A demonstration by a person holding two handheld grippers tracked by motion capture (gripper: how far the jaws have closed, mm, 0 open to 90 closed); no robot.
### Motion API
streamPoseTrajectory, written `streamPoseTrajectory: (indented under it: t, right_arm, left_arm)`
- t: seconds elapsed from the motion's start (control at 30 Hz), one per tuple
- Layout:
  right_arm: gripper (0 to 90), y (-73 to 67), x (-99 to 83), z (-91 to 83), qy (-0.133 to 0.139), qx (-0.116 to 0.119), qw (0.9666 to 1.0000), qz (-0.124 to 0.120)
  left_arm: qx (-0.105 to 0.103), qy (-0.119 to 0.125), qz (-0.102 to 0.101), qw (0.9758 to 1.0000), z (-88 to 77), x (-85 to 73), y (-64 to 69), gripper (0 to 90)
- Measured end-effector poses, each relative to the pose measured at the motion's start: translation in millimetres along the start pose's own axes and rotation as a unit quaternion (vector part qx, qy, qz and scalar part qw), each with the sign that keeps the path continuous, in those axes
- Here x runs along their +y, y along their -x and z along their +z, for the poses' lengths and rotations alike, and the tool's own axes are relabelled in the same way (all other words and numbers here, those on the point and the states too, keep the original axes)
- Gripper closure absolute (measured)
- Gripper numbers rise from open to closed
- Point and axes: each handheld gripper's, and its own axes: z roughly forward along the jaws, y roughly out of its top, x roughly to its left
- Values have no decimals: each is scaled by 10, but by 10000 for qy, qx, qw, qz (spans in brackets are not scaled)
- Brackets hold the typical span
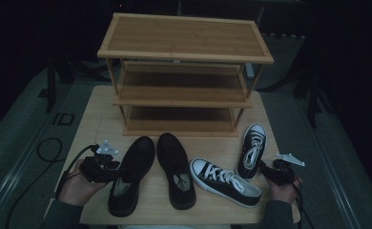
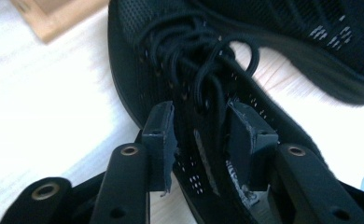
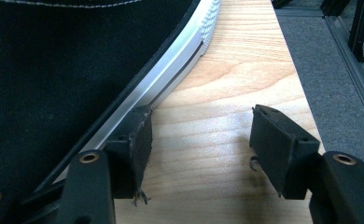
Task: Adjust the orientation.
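Two black lace-up shoes lie side by side on the wooden table, the left one [image 1: 132, 174] and the right one [image 1: 176, 169]. My left gripper [image 1: 118, 171] is at the left shoe's side. In the left gripper view its jaws [image 2: 201, 130] are open astride the shoe's side wall [image 2: 189, 107] near the laces, one pad outside and one over the opening. Two black-and-white sneakers lie to the right, one slanted [image 1: 224, 181] and one pointing away [image 1: 252, 150]. My right gripper [image 1: 264, 169] is open beside them; in its own view [image 3: 201, 135] the left pad sits by a sneaker's white sole [image 3: 171, 56], with bare table between the pads.
A three-tier bamboo shoe rack [image 1: 184, 38] stands at the back of the table, its shelves bare. The table's right edge [image 3: 306, 93] drops to grey carpet close to my right gripper. Cables trail from both grippers off the front corners.
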Motion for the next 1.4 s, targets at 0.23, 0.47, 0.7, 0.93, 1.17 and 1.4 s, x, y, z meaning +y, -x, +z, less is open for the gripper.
streamPoseTrajectory:
  t: [0.23,0.47,0.7,0.93,1.17,1.4]
  right_arm:
    - [388,0,0,0,0,0,10000,0]
    - [388,0,0,0,-1,1,10000,2]
    - [388,0,0,0,-1,0,10000,2]
    - [388,0,0,0,-1,0,10000,3]
    - [388,0,0,0,-1,1,10000,2]
    - [388,0,0,0,-2,1,10000,4]
  left_arm:
    - [101,-271,-42,9996,178,12,33,656]
    - [288,-341,-238,9987,272,26,23,782]
    - [585,-96,-618,9963,254,11,-37,878]
    - [479,115,-967,9941,241,-22,-143,881]
    - [527,211,-1014,9932,202,42,-216,881]
    - [705,299,-964,9924,197,234,-278,880]
